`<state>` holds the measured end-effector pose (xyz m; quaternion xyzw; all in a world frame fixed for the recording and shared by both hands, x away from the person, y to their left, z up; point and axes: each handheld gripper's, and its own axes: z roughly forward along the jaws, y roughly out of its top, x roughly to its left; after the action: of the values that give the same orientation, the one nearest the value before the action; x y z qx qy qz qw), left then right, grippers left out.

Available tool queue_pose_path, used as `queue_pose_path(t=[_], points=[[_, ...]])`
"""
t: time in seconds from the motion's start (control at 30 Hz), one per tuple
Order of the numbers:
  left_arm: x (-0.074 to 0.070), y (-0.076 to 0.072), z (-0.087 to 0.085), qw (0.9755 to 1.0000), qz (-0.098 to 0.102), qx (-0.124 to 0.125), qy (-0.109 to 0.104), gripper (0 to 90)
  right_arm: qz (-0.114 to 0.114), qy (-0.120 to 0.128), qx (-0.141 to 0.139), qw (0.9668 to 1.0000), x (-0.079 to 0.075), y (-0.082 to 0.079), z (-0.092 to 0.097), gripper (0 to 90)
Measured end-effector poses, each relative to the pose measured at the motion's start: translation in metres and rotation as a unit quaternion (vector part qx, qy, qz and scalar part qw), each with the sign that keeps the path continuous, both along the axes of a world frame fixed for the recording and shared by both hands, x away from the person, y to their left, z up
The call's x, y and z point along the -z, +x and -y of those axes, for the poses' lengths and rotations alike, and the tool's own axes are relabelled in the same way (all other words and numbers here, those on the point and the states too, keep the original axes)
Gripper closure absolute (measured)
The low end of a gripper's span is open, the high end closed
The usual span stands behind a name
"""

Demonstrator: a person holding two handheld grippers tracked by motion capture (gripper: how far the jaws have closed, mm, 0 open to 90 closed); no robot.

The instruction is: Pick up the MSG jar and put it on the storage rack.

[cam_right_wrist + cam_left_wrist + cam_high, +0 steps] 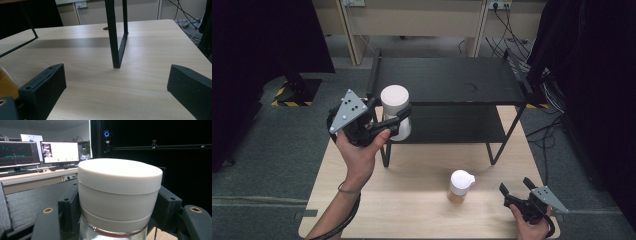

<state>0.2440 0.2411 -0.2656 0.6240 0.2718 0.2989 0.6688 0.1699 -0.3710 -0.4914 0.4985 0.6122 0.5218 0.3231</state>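
A glass jar with a wide white lid (395, 111) is held in the air at the left end of the black two-tier shelf (452, 80), level with its top tier. My left gripper (398, 117) is shut on it just below the lid; in the left gripper view the white lid (119, 187) sits between both jaws. A second, smaller jar with a white cap and amber contents (460, 186) stands on the wooden table (412, 200) in front of the shelf. My right gripper (515, 189) rests open near the table's front right corner, right of that jar, with nothing between its fingers (45, 87).
The shelf's thin black legs (115, 37) stand on the table ahead of the right gripper. The amber jar's edge (6, 85) shows at the left of the right gripper view. Desks, monitors (60, 152) and cables lie beyond the table.
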Motion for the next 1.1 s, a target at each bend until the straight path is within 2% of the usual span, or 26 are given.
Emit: queue_pose_path(t=[0.6,1.1], points=[[-0.014,0.004,0.001,1.0000,0.002,0.000,-0.003,33.5,0.001,-0.001,0.000,1.0000,0.000,0.000,0.000,2.2],[-0.024,0.011,0.001,0.9999,-0.005,0.001,-0.010,33.6,-0.001,0.000,0.000,1.0000,0.000,0.000,0.000,2.3]])
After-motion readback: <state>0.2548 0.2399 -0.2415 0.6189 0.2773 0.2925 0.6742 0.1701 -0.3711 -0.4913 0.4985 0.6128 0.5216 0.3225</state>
